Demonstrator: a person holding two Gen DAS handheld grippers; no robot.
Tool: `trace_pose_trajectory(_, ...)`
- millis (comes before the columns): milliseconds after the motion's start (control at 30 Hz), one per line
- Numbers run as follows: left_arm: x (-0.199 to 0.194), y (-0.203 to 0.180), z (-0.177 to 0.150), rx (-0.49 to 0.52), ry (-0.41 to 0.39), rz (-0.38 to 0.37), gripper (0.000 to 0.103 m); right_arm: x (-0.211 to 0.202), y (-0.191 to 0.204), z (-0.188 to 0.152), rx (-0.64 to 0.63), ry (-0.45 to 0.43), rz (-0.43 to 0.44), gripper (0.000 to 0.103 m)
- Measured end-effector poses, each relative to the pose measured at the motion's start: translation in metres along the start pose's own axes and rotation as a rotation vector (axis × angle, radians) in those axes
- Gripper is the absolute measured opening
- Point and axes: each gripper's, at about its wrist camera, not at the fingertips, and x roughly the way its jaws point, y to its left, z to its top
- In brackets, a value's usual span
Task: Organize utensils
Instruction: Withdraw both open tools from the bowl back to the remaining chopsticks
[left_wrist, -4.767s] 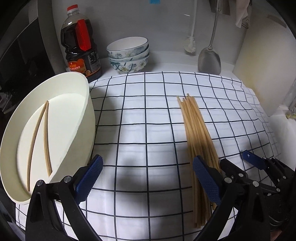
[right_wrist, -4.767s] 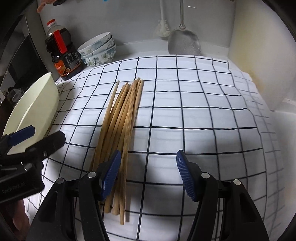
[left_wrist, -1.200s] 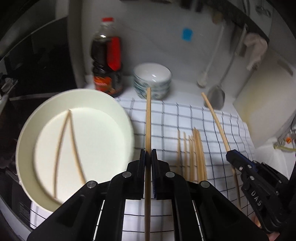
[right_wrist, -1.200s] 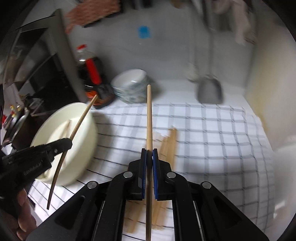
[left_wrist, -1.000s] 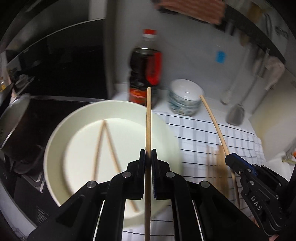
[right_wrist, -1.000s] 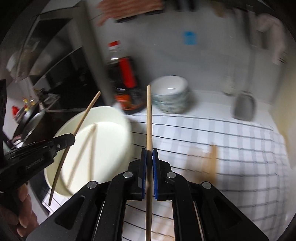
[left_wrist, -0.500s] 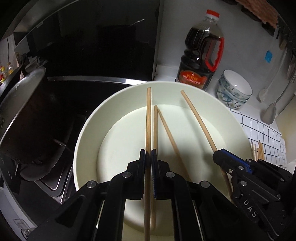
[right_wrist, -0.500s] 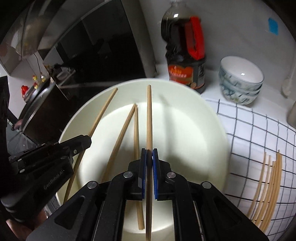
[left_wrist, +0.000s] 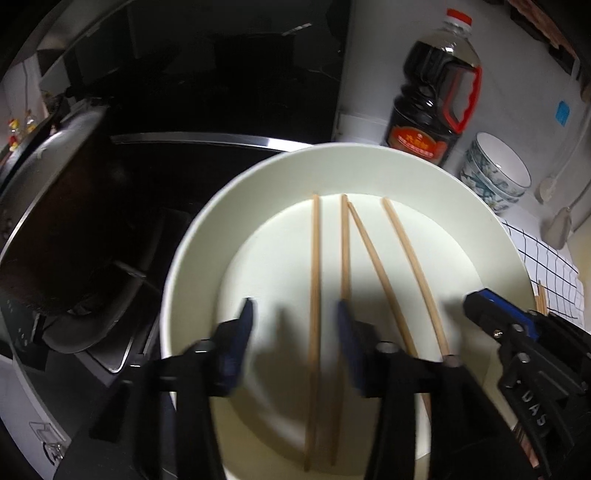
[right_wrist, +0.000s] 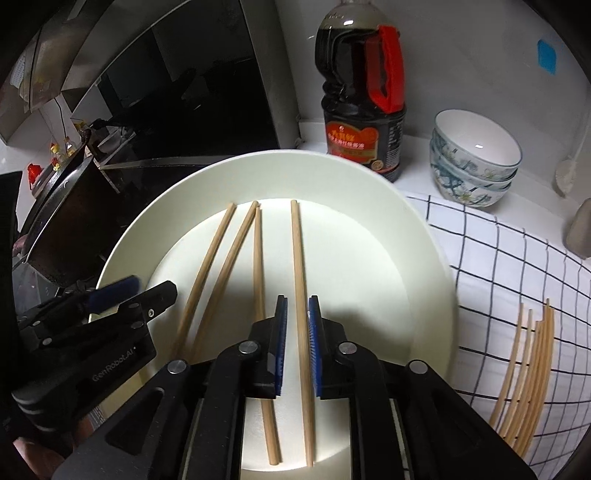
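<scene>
checkered cloth (right_wrist: 498, 251) beside basin (right_wrist: 424, 236) w/ chopsticks (right_wrist: 258, 258).

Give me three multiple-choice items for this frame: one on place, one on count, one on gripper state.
1. Where does the dark sauce bottle stand?
A. behind the white basin
B. inside the basin
C. on the checked cloth

2. How many chopsticks lie in the white basin?
A. two
B. four
C. six

3. How are the left gripper and right gripper set?
A. both clamped on a chopstick
B. both open
C. only the left open

Key: 1 A, the bottle stands past the basin's far rim; 2 B, four sticks lie on the basin floor; 3 B, each gripper's pads stand apart from the stick between them, the right only narrowly.
</scene>
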Motion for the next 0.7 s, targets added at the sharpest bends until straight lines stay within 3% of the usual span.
trace_pose_trajectory(33,-0.003,0.001,0.000,-0.005,-0.009,0.005,0.064,-0.003,-0.001,-0.001,0.000,-0.005,-0.001,0.015)
trace_pose_trajectory(267,-0.021,0.002,-0.003,-0.008,-0.036,0.014,0.068,-0.018,-0.006,-0.006,0.010,-0.026,-0.004,0.020)
trace_pose_trajectory(433,-0.034,-0.004,-0.010,0.000,-0.045,0.015,0.073,-0.036,-0.010,-0.012,0.017,-0.042,-0.008,0.031)
trace_pose_trajectory(700,-0.054,-0.017,-0.017,0.005,-0.056,0.021,0.077,-0.065,-0.021,-0.026,0.026,-0.062,-0.014,0.040)
